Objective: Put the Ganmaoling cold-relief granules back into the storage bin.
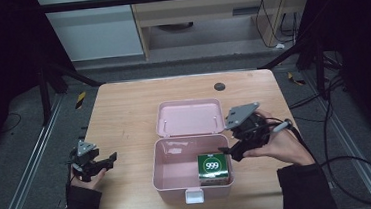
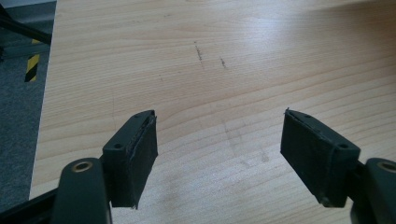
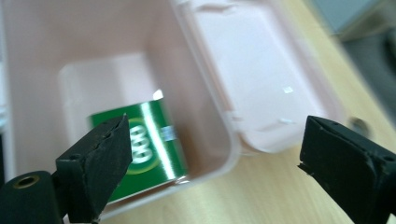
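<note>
step: placing, green box (image 1: 213, 168) lies inside pink case (image 1: 169, 183), near its front right corner | right gripper (image 1: 231, 152) above case's right rim, jaws apart, empty | left gripper (image 1: 108, 159) left of case, agape, empty | next: likely swing lid (image 1: 190, 117) shut

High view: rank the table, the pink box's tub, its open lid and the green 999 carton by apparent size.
1. table
2. tub; looks slightly bigger than the lid, partly from nearness
3. lid
4. green 999 carton
</note>
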`<move>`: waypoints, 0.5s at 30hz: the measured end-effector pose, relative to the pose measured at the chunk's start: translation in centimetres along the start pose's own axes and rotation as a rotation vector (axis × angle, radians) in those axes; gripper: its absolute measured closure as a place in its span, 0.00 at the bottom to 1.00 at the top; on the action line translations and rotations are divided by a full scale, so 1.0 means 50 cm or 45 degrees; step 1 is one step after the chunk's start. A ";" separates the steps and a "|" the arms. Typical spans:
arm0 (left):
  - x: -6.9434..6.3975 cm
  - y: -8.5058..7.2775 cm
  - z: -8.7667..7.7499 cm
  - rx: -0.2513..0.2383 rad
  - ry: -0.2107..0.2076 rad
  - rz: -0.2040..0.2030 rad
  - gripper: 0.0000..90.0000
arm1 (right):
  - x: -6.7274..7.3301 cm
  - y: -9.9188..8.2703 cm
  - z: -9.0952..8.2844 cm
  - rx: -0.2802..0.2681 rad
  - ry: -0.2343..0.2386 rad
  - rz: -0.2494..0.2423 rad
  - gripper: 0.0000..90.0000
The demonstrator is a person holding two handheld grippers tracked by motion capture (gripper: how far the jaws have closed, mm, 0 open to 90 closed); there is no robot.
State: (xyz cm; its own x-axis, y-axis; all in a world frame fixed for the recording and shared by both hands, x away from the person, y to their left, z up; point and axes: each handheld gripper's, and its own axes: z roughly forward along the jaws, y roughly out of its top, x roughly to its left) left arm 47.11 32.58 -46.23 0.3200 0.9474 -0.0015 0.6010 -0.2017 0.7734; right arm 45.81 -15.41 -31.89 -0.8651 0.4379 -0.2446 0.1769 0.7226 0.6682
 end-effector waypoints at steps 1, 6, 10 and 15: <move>0.000 0.000 0.000 0.001 0.000 0.000 0.31 | -0.008 -0.010 -0.007 -0.027 -0.030 0.046 0.10; -0.001 0.000 0.001 0.002 -0.001 -0.003 0.33 | -0.040 -0.077 -0.027 -0.140 -0.138 0.280 0.10; -0.002 0.000 0.001 0.006 0.001 0.003 0.34 | -0.052 -0.126 -0.025 -0.185 -0.211 0.405 0.09; -0.003 -0.001 0.001 0.010 0.002 0.009 0.34 | -0.056 -0.181 -0.008 -0.245 -0.314 0.557 0.08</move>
State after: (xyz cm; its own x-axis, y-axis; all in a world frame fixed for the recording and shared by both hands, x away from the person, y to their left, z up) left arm 47.08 32.45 -46.29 0.3230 0.9464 0.0052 0.6045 -0.2106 0.7683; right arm 46.43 -23.39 -36.96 -0.5898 0.8056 -0.0571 0.3866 0.3437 0.8558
